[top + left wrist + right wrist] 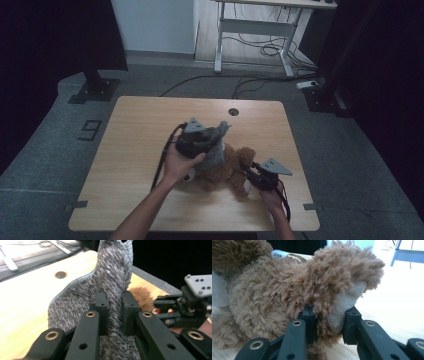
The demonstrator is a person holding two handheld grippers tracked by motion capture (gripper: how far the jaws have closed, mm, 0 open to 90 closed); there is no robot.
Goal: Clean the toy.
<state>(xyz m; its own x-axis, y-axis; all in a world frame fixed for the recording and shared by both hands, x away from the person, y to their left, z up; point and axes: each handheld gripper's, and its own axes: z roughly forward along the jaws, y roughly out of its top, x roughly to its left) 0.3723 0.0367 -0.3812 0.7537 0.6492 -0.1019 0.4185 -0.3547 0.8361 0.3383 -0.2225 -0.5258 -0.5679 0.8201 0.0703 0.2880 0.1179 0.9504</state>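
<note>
A brown plush toy (227,170) lies on the wooden table (135,135), right of the middle. A grey knitted garment (217,145) partly covers it and rises above it. My left gripper (205,137) is shut on that grey garment (110,290), whose fabric stands pinched between the two black jaws and is lifted off the table. My right gripper (248,172) is shut on a paw of the plush toy (329,312), with a cream pad showing between the jaws. In the left gripper view the right gripper (162,311) shows at the right.
A round cable hole (233,111) sits near the table's far edge. Beyond the table stand a white desk frame (255,30) with loose cables on the floor and dark stands at both sides. A white tag (279,254) pokes out behind the toy.
</note>
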